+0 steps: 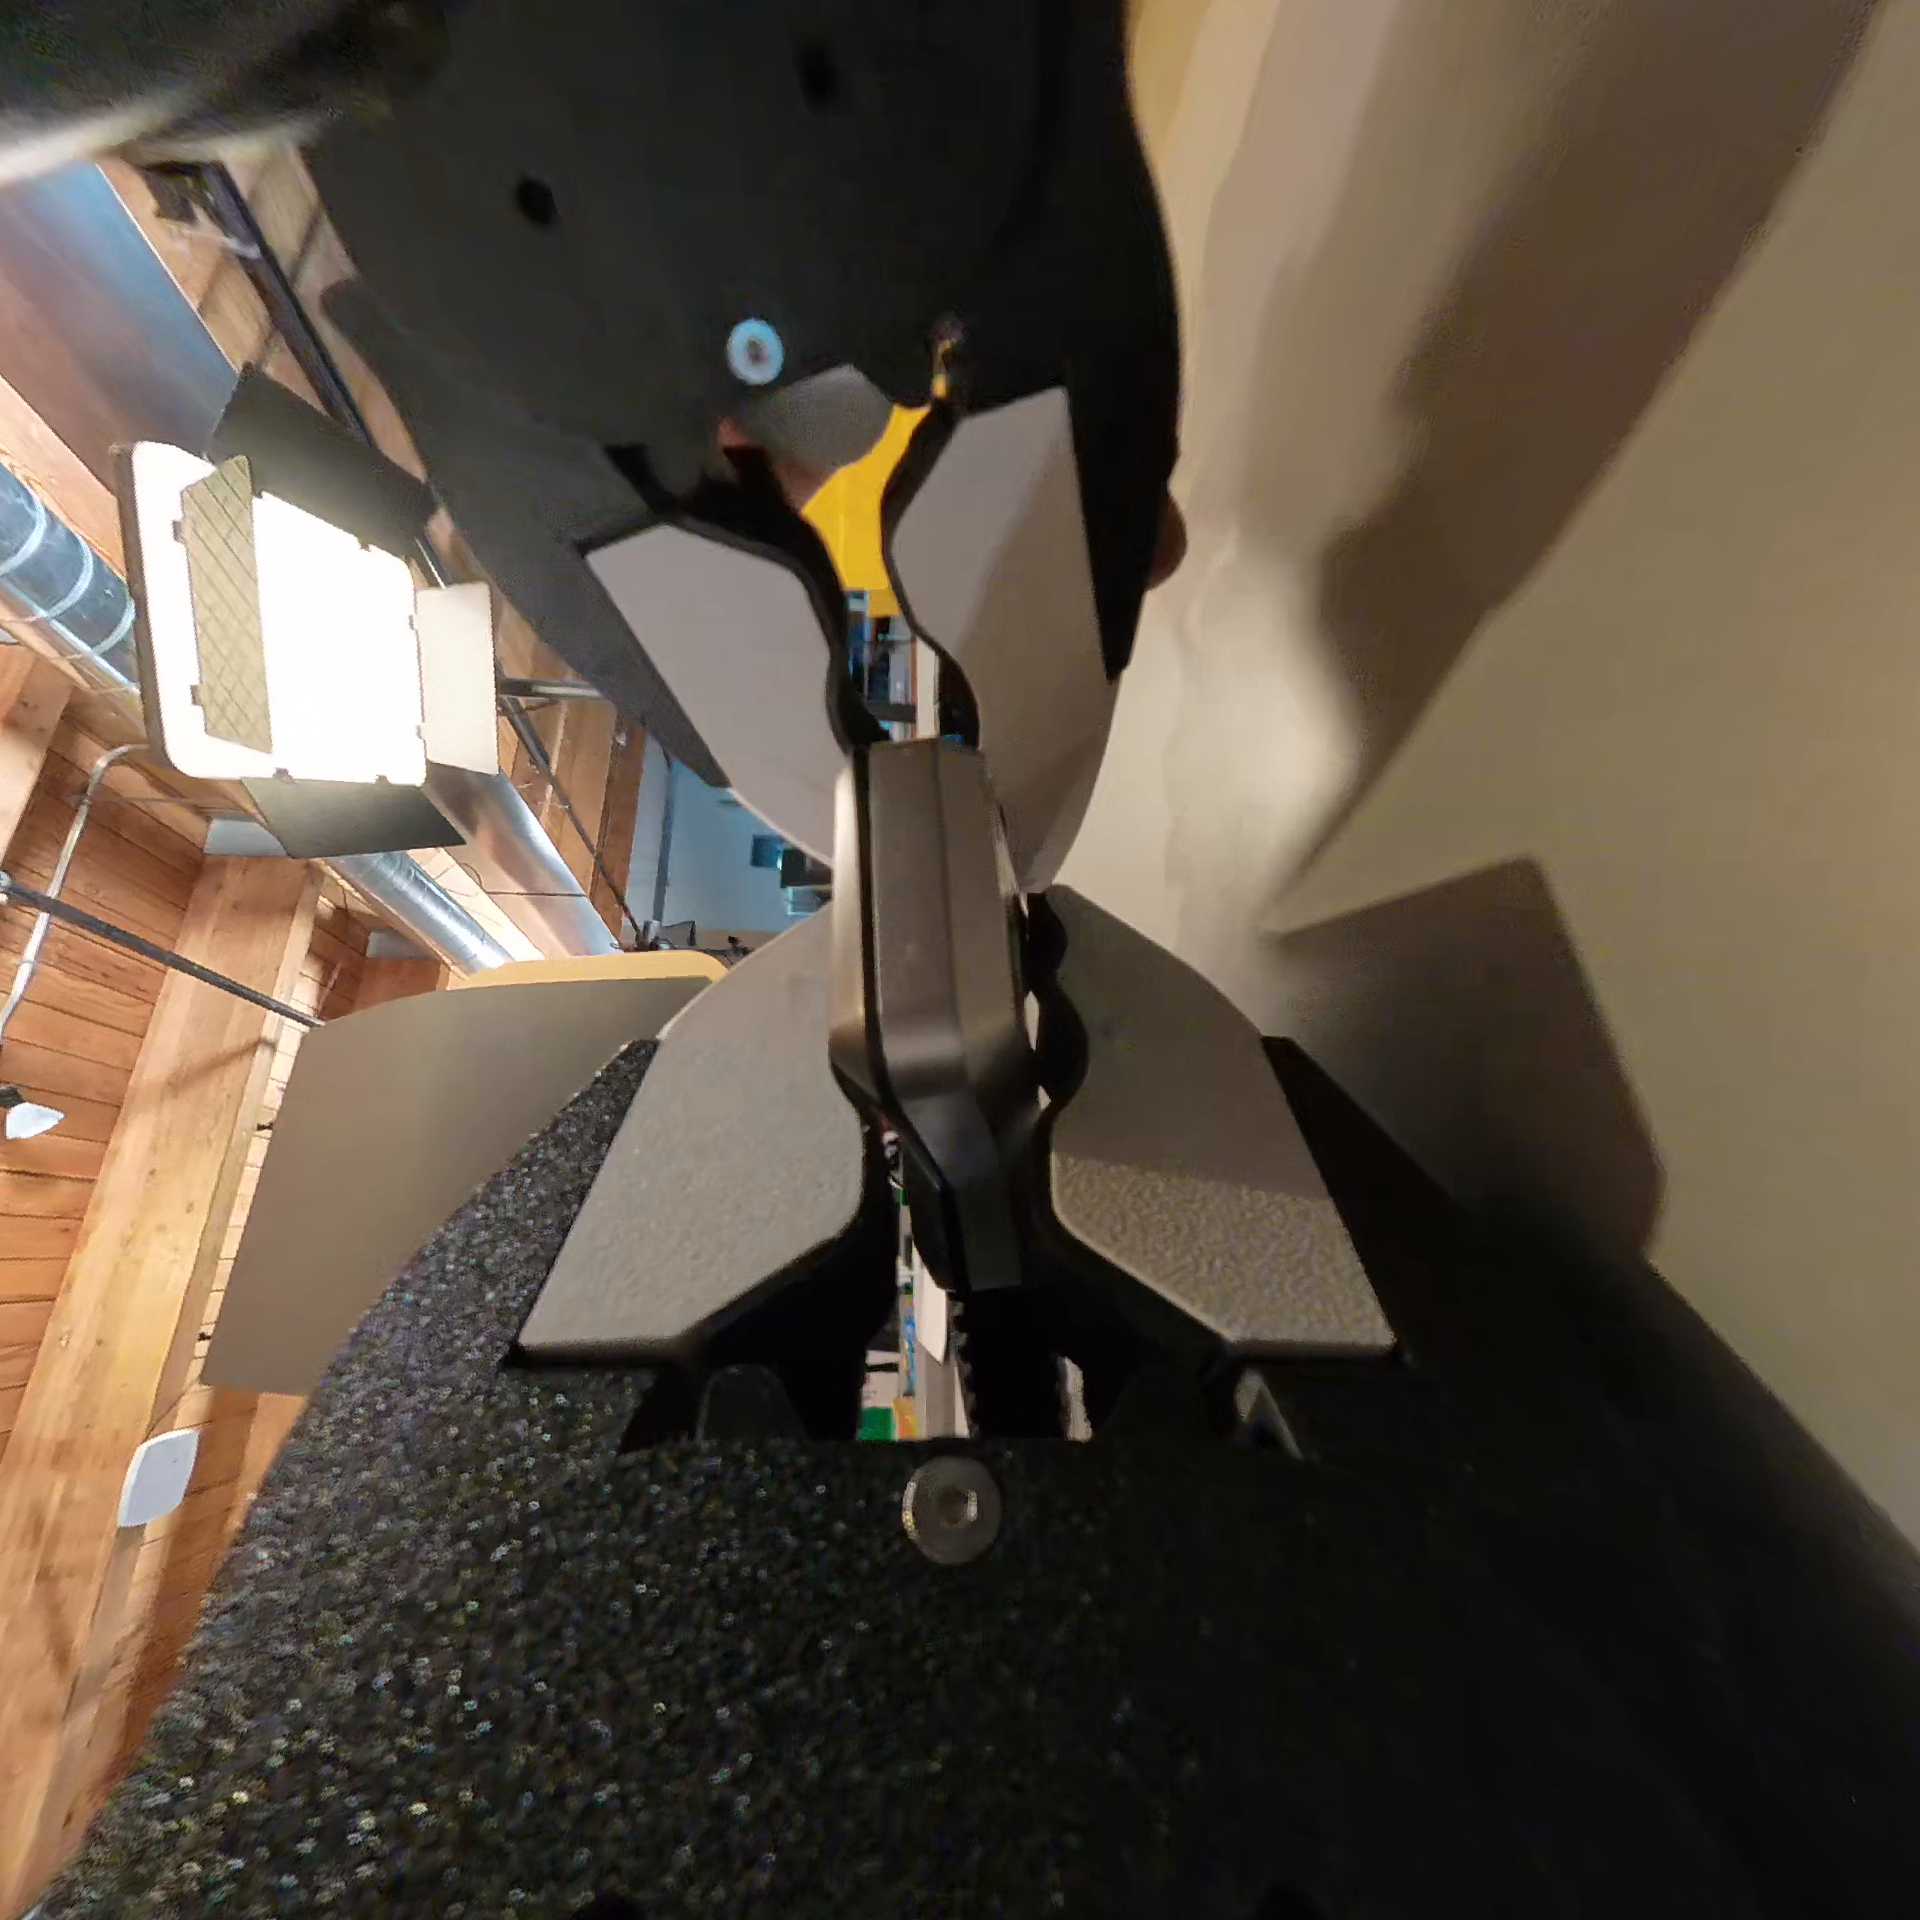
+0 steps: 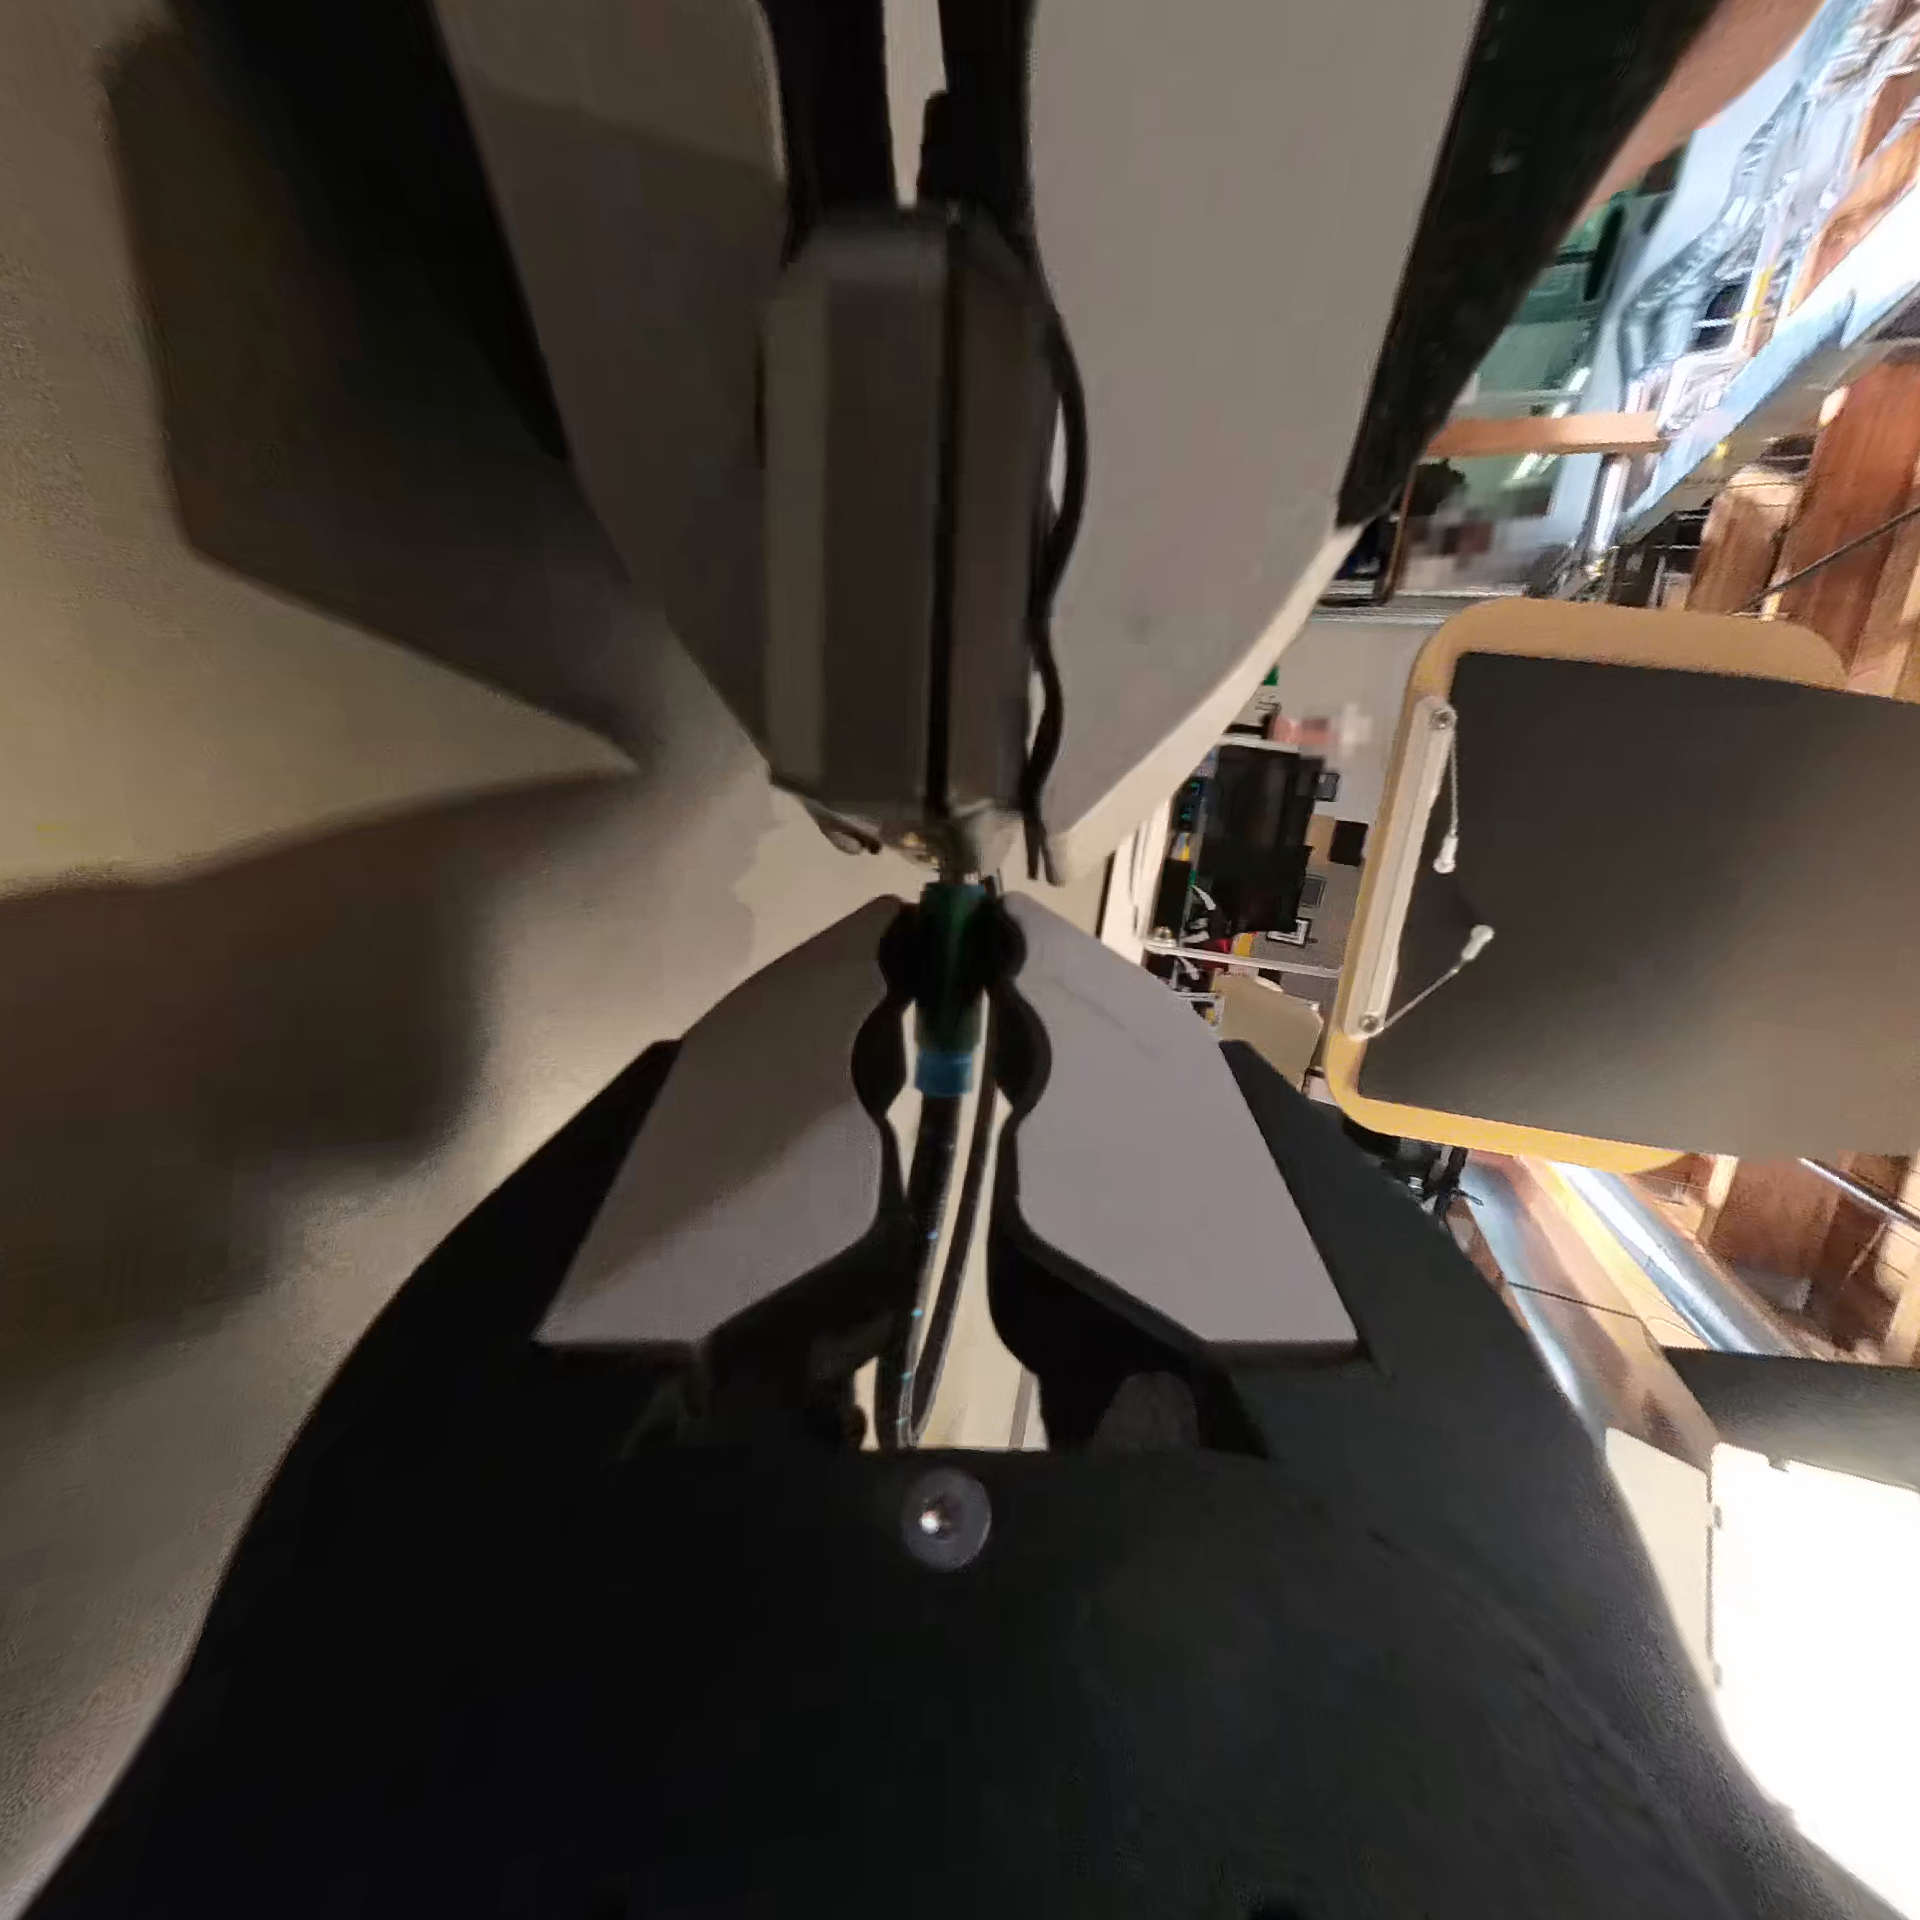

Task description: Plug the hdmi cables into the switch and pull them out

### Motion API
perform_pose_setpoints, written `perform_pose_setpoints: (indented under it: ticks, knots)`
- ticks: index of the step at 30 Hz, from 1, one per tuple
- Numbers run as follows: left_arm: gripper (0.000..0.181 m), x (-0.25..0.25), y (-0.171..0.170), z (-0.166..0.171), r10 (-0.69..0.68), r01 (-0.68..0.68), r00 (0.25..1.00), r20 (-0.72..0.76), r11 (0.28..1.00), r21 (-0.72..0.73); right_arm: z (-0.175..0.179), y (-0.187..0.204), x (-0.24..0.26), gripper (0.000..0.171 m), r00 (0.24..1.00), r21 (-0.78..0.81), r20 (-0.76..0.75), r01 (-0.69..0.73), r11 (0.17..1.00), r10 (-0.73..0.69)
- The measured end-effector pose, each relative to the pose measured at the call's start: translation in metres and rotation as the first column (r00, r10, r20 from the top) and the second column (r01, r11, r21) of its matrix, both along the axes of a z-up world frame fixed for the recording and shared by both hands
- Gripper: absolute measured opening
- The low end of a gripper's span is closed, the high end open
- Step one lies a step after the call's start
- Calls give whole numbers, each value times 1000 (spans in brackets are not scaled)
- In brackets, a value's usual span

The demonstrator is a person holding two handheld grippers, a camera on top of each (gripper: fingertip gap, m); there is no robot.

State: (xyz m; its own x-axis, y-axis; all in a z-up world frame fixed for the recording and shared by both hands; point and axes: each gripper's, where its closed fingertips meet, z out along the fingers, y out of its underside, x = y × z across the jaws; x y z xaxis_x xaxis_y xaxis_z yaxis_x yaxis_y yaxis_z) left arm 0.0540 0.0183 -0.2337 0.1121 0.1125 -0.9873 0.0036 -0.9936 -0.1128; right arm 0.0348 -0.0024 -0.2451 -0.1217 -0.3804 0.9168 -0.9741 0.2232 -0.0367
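Between both grippers — switch [image 1: 925,966], right view only — green plug [image 2: 951,971]

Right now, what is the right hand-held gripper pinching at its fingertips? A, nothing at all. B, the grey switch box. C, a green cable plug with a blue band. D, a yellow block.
C: in the right wrist view the right hand-held gripper is shut on the green cable plug, whose tip meets the end of the grey switch box held by the left hand-held gripper.
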Motion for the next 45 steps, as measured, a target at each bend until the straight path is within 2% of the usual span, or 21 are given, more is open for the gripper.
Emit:
perform_pose_setpoints:
  ticks: [7,8,9,11,13,16,21,24,27,31,35,38,41,43,45]
  knots:
    - [24,-3,4,2,-39,37,999,12,993,112,4,10,-3,12,993,-41,93,-66,997,70]
    - [24,-3,-4,-2,12,-15,999,34,995,94,7,12,-14,12,998,-59,59,-17,998,21]
    - [24,-3,-26,-12,117,-121,990,81,991,59,14,17,-29,12,999,-90,32,26,996,-23]
    - [24,7,-52,-8,141,-146,988,57,986,87,32,34,-50,12,989,-130,118,98,987,-83]
    - [24,10,-67,8,191,-188,982,1,968,163,54,55,-59,12,984,-186,143,132,974,-106]
    - [24,4,-67,13,205,-199,978,-21,966,166,107,84,-76,11,981,-339,129,178,924,-142]
    - [24,2,-52,0,164,-165,986,14,984,71,216,152,-119,12,963,-605,221,259,753,-153]
    - [24,3,-52,3,167,-167,986,8,982,88,241,192,-162,12,928,-637,274,373,674,-253]
    - [24,3,-54,4,172,-172,985,4,981,92,222,215,-202,12,869,-564,352,493,662,-347]
    - [24,3,-52,2,169,-169,986,12,983,78,138,220,-236,12,761,-280,429,624,729,-486]
    - [25,3,-51,1,170,-171,985,17,983,66,73,215,-241,14,677,-58,494,652,756,-546]
    - [25,3,-50,-1,173,-174,985,21,983,55,57,207,-235,25,576,81,613,635,769,-540]
    - [25,2,-50,-2,172,-173,985,24,984,49,62,197,-229,39,446,154,762,581,800,-470]
    - [25,2,-49,-2,171,-172,985,25,984,47,68,194,-225,55,369,193,820,540,819,-437]
    - [25,2,-49,-1,169,-170,985,23,984,44,75,195,-223,62,364,194,828,529,826,-427]
